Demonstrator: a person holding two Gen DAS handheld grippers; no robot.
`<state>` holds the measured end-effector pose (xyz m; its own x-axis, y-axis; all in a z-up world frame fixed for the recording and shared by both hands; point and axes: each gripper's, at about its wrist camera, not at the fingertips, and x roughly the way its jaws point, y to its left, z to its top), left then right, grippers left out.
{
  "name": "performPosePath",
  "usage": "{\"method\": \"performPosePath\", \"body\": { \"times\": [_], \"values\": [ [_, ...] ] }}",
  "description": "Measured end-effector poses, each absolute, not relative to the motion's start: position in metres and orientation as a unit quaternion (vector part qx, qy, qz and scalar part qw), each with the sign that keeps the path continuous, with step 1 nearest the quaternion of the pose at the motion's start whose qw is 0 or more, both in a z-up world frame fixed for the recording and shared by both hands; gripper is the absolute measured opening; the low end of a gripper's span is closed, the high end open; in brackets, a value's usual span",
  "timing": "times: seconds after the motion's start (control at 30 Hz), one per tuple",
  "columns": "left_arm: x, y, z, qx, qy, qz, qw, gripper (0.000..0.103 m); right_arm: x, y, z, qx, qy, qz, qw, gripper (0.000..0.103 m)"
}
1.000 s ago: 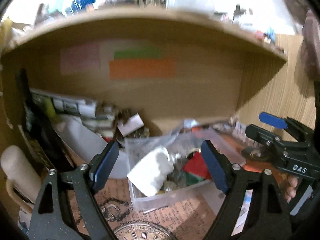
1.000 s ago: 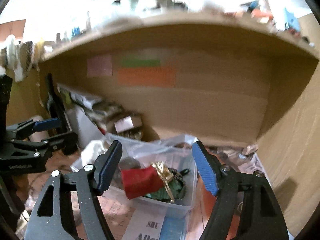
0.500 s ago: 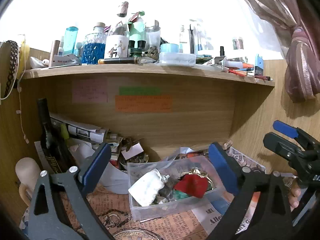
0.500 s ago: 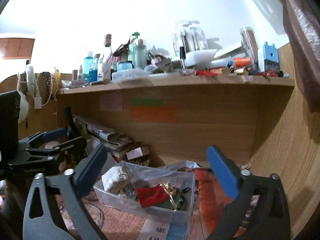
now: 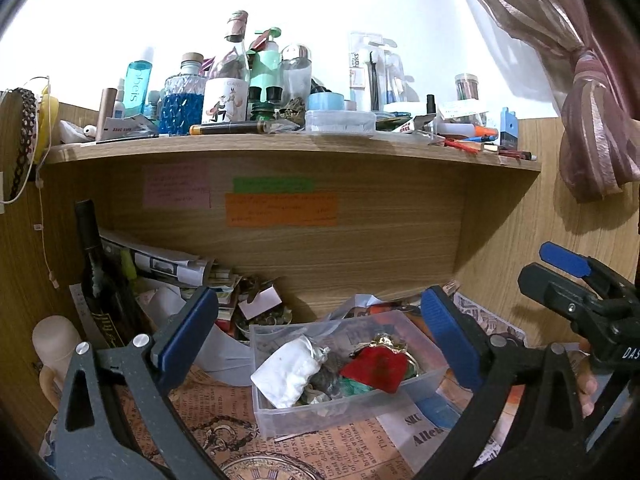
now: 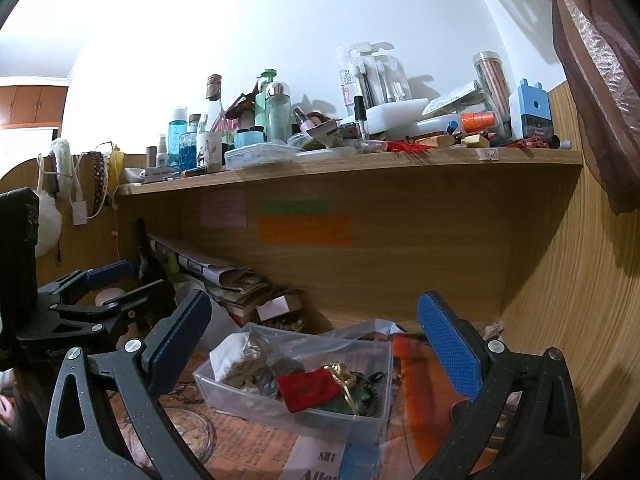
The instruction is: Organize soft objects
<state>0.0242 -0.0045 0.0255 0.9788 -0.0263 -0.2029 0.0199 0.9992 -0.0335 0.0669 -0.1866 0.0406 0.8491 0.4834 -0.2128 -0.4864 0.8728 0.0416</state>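
A clear plastic bin (image 5: 360,404) stands on the paper-covered desk under a wooden shelf. It holds a white cloth pouch (image 5: 286,372), a red pouch with a gold clasp (image 5: 376,368) and green and grey soft items. The bin also shows in the right wrist view (image 6: 240,402), with the red pouch (image 6: 308,388) and white pouch (image 6: 232,354). My left gripper (image 5: 316,344) is open and empty, held back from the bin. My right gripper (image 6: 312,348) is open and empty, also short of the bin.
A dark bottle (image 5: 100,288) and stacked papers (image 5: 168,268) stand at the back left. The upper shelf (image 5: 280,144) is crowded with bottles and boxes. A wooden side wall (image 6: 580,300) closes the right. A curtain (image 5: 592,140) hangs at upper right.
Both grippers have pulled back and tilted up from the bin, so the upper shelf and wall came into view. Both stay open and empty.
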Motion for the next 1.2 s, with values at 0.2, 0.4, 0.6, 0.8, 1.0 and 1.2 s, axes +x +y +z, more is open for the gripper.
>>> {"method": "performPosePath", "body": {
  "times": [0.2,0.4,0.6,0.8,1.0,1.2],
  "values": [
    [0.0245,-0.0037,0.0252,-0.016,0.104,-0.012,0.994,0.103,0.0662,-0.1865,0.0407,-0.006,0.110,0.253,0.961,0.103],
    [0.0260,-0.0031,0.0237,-0.017,0.106,-0.010,0.994,0.103,0.0675,-0.1850,0.0395,-0.006,0.113,0.255,0.960,0.103],
    [0.0262,-0.0027,0.0238,-0.017,0.106,-0.011,0.994,0.103,0.0678,-0.1834,0.0387,-0.007,0.114,0.256,0.960,0.103],
    [0.0265,-0.0020,0.0235,-0.018,0.106,-0.011,0.994,0.103,0.0677,-0.1826,0.0383,-0.008,0.116,0.255,0.960,0.103],
    [0.0269,-0.0021,0.0233,-0.018,0.107,-0.011,0.994,0.103,0.0679,-0.1813,0.0382,-0.009,0.117,0.255,0.960,0.103],
    [0.0290,-0.0029,0.0222,-0.020,0.112,-0.013,0.993,0.103,0.0677,-0.1800,0.0381,-0.009,0.118,0.255,0.960,0.103]
  ]
}}
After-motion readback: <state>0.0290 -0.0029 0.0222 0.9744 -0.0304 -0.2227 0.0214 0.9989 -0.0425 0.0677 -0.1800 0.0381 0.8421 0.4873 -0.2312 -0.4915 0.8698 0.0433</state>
